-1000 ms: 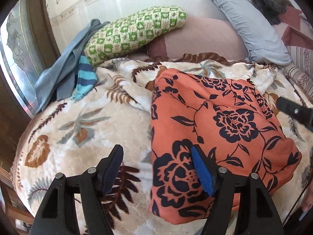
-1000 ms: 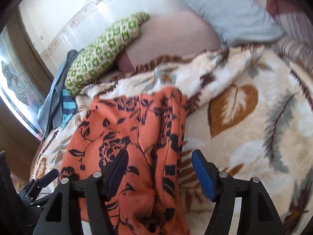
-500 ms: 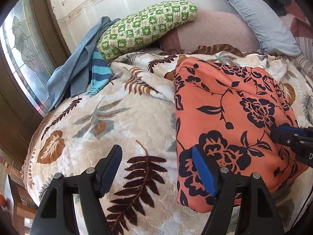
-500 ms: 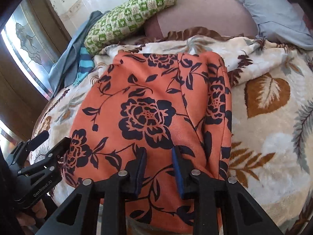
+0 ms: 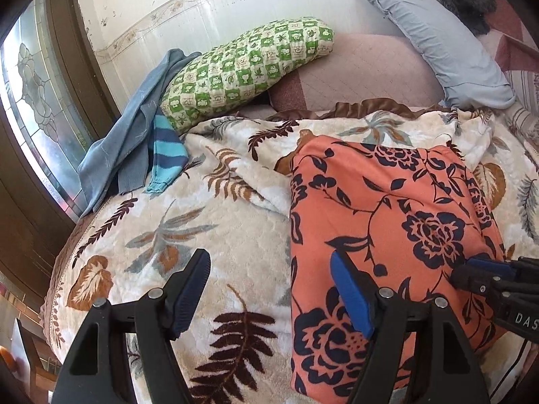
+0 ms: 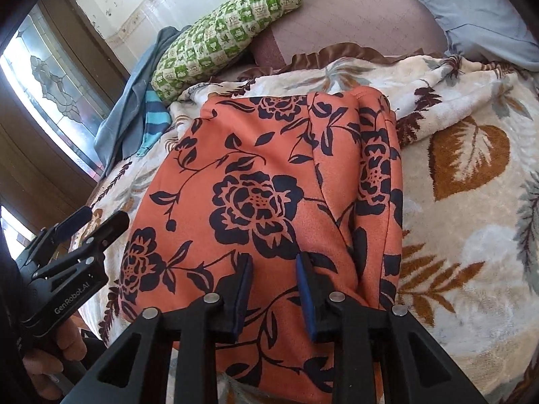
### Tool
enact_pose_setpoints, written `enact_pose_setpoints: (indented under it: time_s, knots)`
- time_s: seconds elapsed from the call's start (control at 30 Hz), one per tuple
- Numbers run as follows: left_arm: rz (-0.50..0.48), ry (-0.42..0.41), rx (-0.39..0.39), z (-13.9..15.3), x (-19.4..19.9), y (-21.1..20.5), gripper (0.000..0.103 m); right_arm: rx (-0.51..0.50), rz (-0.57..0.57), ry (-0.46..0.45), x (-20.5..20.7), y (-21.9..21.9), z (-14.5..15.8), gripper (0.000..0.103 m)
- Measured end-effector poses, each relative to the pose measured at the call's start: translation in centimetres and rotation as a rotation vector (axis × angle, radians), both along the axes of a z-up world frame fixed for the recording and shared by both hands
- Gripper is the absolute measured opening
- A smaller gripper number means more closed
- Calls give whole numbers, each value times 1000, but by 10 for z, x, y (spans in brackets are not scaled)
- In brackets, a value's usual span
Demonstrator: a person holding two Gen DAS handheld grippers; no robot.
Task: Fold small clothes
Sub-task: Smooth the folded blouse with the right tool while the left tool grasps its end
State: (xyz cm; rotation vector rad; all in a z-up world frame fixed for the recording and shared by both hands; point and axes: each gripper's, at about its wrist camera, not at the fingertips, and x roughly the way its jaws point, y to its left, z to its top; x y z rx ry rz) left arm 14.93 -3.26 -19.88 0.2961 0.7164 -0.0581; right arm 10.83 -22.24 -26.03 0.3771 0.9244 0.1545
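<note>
While the orange floral garment point(image 6: 269, 185) lies spread flat on the leaf-patterned blanket point(image 6: 471, 202) of the bed, with one lengthwise fold already laid along its right side, the near hem is being addressed by both tools. The right gripper point(image 6: 273, 289) is seen with its jaws drawn in to a narrow gap directly over the cloth near the lower edge; whether a pinch of fabric is actually caught between the blue pads cannot be told, since the cloth between them appears flat rather than gathered. The left gripper point(image 5: 269, 289) is held with its jaws wide apart and nothing between them, one finger over the bare blanket and the other over the garment's left edge. The step in hand is judged to be the taking up of the near end for a crosswise fold, of which little appears to be done. What is called for next, it is judged, is a firm grip on the near left corner by the left gripper and a confirmed hold by the right, so that both corners can be lifted together and carried toward the far end, near the green checked pillow point(image 5: 246, 67), without the side fold being disturbed.
</note>
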Motion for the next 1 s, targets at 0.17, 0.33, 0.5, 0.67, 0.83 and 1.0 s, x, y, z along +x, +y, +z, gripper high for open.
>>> enact_pose_setpoints:
  time_s: [0.17, 0.33, 0.5, 0.67, 0.83, 1.0]
  knots:
    - [-36, -12, 32, 4, 22, -18, 75, 51, -1, 6, 2, -6, -2, 29]
    - [-54, 16, 72, -5, 50, -33, 75, 87, 4, 10, 4, -8, -3, 29]
    - [-51, 73, 96, -27, 80, -40, 75, 110, 9, 14, 7, -10, -5, 29]
    - [-63, 86, 111, -40, 94, -43, 75, 125, 17, 15, 10, -12, -7, 29]
    - [-85, 112, 67, -55, 104, -34, 78, 170, 24, 18, 11, -16, -8, 29]
    - [-85, 115, -78, -63, 109, -13, 83, 232, 27, 26, 11, -23, -10, 29]
